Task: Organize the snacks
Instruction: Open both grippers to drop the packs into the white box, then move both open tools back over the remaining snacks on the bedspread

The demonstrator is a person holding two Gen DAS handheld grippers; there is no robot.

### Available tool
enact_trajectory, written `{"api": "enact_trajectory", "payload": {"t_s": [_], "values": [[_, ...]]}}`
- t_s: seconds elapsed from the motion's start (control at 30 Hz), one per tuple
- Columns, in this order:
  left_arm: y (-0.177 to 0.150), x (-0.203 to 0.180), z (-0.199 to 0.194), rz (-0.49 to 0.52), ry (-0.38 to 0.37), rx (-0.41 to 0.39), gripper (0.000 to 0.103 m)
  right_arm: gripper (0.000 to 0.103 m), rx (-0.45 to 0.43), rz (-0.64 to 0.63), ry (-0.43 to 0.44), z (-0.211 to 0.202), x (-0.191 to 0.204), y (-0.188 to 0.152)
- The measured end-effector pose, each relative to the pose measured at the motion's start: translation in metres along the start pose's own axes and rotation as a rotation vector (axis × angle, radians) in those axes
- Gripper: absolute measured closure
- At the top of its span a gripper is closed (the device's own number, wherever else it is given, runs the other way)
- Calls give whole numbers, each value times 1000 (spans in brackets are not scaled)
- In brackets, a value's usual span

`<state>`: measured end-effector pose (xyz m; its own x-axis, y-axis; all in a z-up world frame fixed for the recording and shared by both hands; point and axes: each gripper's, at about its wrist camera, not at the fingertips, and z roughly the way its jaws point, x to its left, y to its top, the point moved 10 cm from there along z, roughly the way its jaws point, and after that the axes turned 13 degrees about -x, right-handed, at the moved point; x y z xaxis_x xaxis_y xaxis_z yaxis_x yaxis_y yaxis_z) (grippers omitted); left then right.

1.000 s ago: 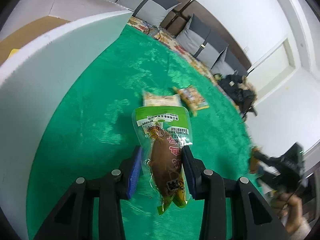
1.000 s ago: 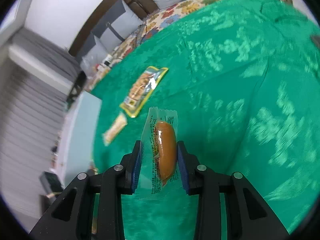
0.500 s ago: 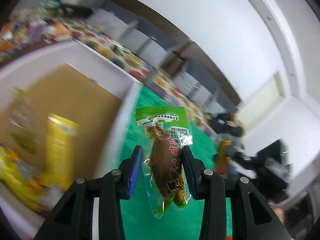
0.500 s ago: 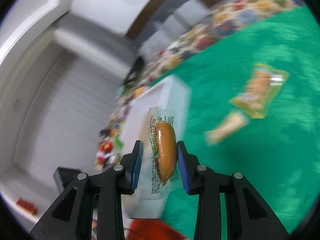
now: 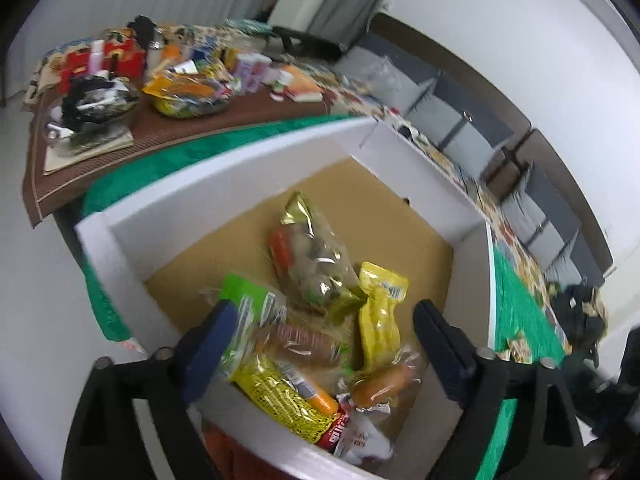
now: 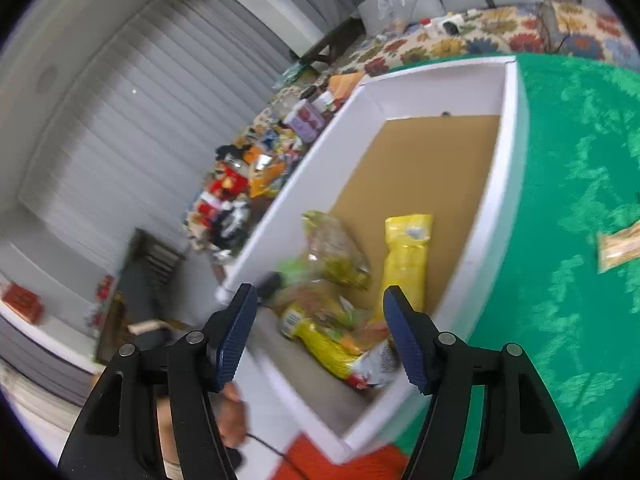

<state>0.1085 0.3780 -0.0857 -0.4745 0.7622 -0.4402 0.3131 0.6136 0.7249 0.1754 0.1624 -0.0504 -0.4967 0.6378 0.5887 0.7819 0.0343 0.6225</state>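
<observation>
A white box (image 5: 224, 168) with a brown cardboard floor holds several snack packs. My left gripper (image 5: 320, 344) is open above the near end of the box, over the green-topped pack (image 5: 256, 312) with a brown snack inside. A sausage pack (image 5: 384, 384) lies just right of it, beside a yellow pack (image 5: 380, 320) and a clear bag (image 5: 316, 264). My right gripper (image 6: 320, 336) is open over the same box (image 6: 512, 160), above the yellow packs (image 6: 406, 256). Both grippers are empty.
The box stands on a green cloth (image 6: 580, 240). A loose snack pack (image 6: 620, 246) lies on the cloth to the right. Beyond the box is a brown table (image 5: 168, 120) crowded with bags and bottles. Grey cushions (image 5: 460, 108) line the far wall.
Both grippers swung from the green cloth to above the box and opened. The green-topped pack and the sausage pack left the jaws and now lie in the box.
</observation>
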Motion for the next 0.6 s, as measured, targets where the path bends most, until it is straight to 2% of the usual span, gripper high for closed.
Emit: {"api": "enact_trajectory", "payload": {"t_s": [0.13,0.3,0.37,0.47,0.6], "values": [[5,-15,-13,11,-16,-50,6,30,-28,-158,-202,-39,-72,-10],[1,-80,-30,122,-99,-68,4,29,19,-310,-555,-105,-207,-48],[-6,-115,-34,190,-137,-68,2,29,30,-306,-662,-139,-256,-62],[-27,-170,-37,289,-202,-47,1,29,-6,-257,-791,-197,-318,-73],[-75,-240,-28,441,-269,31,1,29,-62,-202,-895,-250,-364,-72]]}}
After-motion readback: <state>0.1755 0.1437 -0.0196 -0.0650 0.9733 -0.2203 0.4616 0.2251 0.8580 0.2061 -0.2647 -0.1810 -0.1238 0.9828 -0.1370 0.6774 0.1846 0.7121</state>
